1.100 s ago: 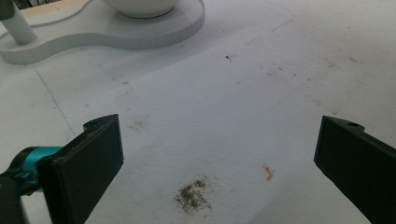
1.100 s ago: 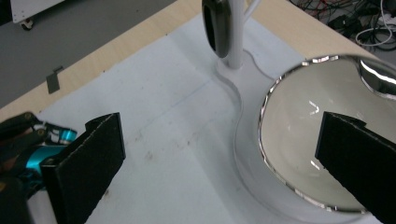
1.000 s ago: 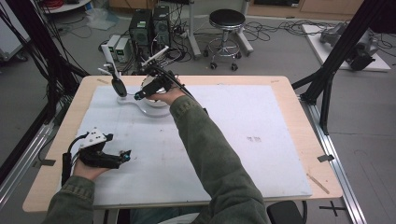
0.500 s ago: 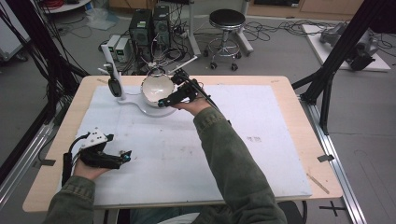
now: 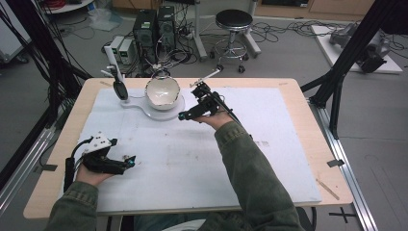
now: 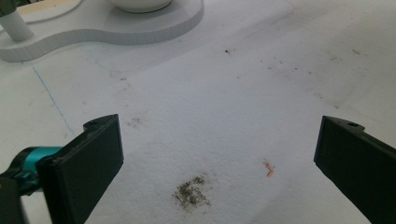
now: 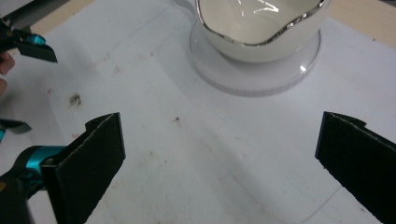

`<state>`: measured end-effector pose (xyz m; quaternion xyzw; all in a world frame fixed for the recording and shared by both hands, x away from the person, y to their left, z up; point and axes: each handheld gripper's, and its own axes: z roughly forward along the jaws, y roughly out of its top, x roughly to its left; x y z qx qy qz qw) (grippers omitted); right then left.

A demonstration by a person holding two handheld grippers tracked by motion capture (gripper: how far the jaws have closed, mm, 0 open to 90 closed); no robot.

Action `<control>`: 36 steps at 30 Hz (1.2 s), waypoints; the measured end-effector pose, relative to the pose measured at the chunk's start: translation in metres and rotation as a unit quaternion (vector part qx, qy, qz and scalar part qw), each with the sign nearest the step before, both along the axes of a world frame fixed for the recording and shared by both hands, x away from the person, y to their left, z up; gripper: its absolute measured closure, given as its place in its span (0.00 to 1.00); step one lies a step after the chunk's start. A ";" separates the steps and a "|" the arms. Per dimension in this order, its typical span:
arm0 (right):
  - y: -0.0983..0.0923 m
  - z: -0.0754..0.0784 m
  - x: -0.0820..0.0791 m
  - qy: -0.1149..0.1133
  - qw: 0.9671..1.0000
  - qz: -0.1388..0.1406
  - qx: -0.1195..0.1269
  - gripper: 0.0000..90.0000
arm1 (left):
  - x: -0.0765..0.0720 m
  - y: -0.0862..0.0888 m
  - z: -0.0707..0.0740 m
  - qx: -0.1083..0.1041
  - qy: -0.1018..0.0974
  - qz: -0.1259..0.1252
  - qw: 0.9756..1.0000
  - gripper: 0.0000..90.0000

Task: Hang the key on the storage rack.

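Observation:
A white bowl (image 5: 162, 91) with a wavy silver rim sits on the round end of a flat white base (image 5: 144, 109) at the back of the table. In the right gripper view the bowl (image 7: 261, 23) is just ahead on the base (image 7: 254, 72). My right gripper (image 5: 185, 115) hovers to the right of the base, open and with nothing in it (image 7: 219, 135). My left gripper (image 5: 129, 161) rests low at the front left, open and with nothing in it (image 6: 219, 140). Ahead of it lies the base (image 6: 116, 30).
A black oval piece on a white post (image 5: 119, 89) stands on the base's left end. A white mat (image 5: 269, 159) covers the wooden table (image 5: 308, 115) and carries a dark dirt spot (image 6: 191, 193). Off the table's far edge are computer cases, cables and a stool (image 5: 233, 21).
My right gripper has drawn back from over the bowl, moving right and toward the person. The left gripper has stayed put.

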<state>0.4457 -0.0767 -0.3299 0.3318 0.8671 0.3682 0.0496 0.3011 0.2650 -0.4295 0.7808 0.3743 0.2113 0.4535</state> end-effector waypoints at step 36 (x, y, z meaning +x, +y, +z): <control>-0.120 -0.057 -0.048 0.030 0.997 -0.076 -0.008 0.01 | 0.000 -0.001 -0.001 0.007 0.004 0.003 1.000 0.02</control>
